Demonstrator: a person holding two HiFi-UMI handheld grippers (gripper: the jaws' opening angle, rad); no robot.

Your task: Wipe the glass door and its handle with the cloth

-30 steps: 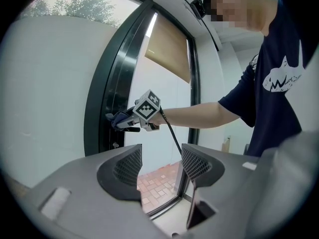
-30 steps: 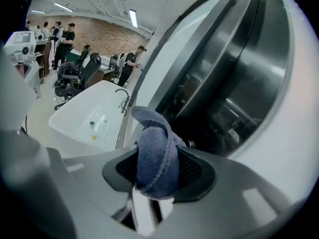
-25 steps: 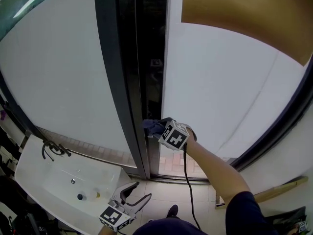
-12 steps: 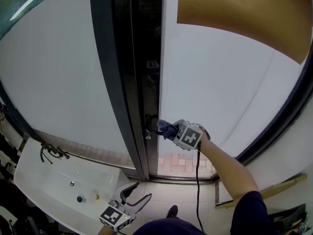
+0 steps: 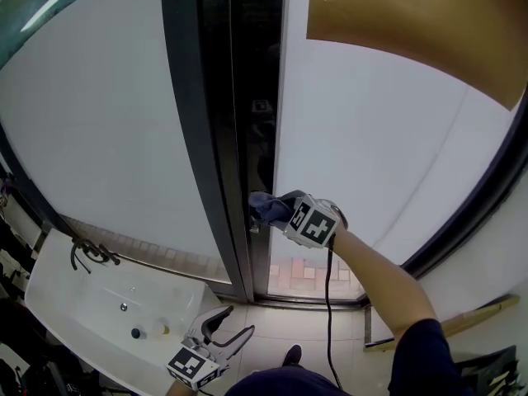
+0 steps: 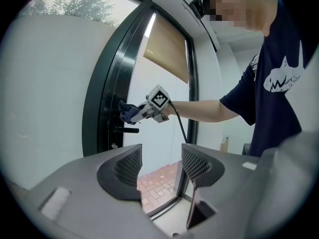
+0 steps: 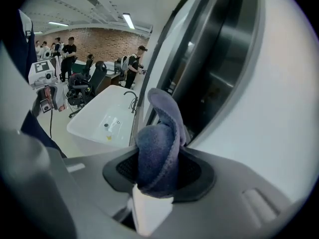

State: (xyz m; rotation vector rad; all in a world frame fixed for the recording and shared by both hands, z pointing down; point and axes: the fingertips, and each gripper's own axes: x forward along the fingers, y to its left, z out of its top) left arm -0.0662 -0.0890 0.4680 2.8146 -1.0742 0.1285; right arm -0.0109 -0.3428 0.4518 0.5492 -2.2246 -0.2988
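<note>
Frosted glass door [image 5: 388,139] with a broad bare pane to the right, dark frame [image 5: 198,139] along its left edge, white sink [image 5: 82,304] low at left, right gripper [image 5: 285,213] at the door's edge, jaws just closing further on the bunched blue cloth [image 5: 266,205], just above the handle [image 6: 125,130], left gripper [image 6: 160,166] low and well apart, jaws wide with nothing between them

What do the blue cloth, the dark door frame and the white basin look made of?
Cloth: soft fabric, likely microfibre; fuzzy nap. Door frame: probably painted metal; smooth, dark, faintly reflective. Basin: perhaps ceramic or acrylic; glossy white, seamless.
</note>
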